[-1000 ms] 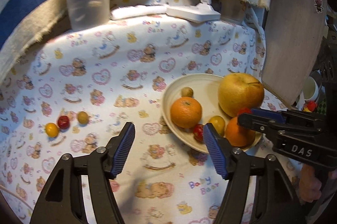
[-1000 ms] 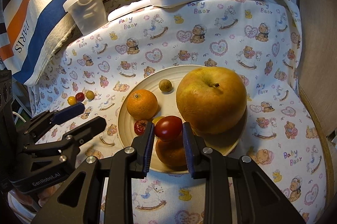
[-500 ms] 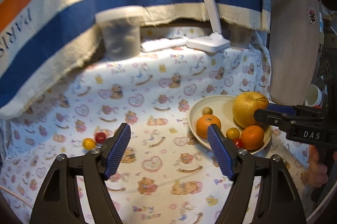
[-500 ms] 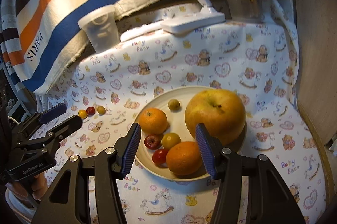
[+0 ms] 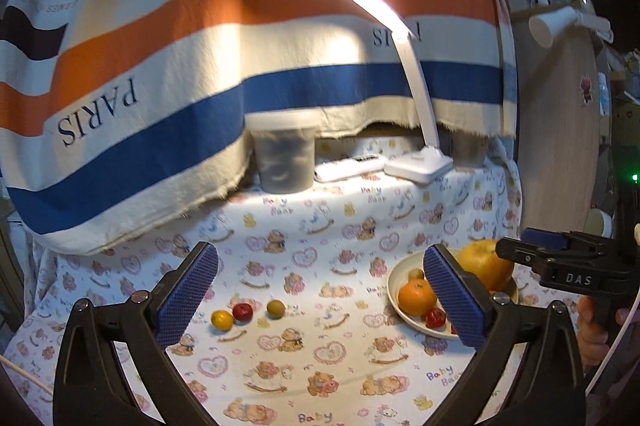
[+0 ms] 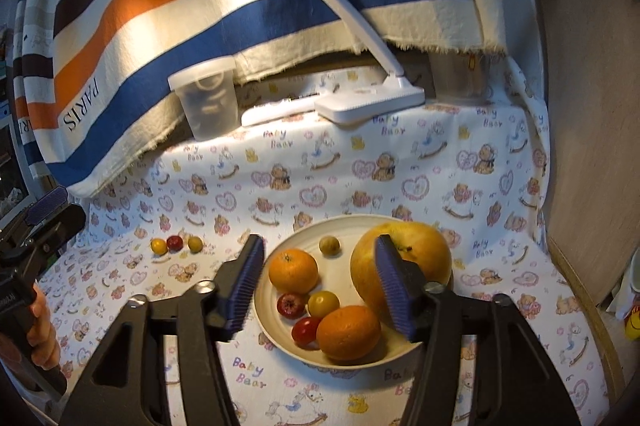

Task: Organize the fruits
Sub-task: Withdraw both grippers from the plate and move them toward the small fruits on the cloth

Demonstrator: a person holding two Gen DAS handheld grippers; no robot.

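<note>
Jaws of the left gripper (image 5: pixel 320 298) are opening, empty; three small fruits (image 5: pixel 247 312) lie loose at nine o'clock from the plate (image 5: pixel 394 300). Right-wrist view: right gripper (image 6: pixel 320 282) opening (nothing held) above the crowded plate (image 6: pixel 280 342); another fruit dropped there could roll off.

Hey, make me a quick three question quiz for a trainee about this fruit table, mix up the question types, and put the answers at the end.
1. True or false: every fruit lies on the plate.
2. How many small fruits sit on the cloth off the plate? A) one B) three C) five
3. Fill in: the largest fruit on the plate is the ____.

Key:
1. False; a yellow tomato, a red tomato and a small brownish fruit lie on the cloth.
2. B
3. big yellow apple
</note>
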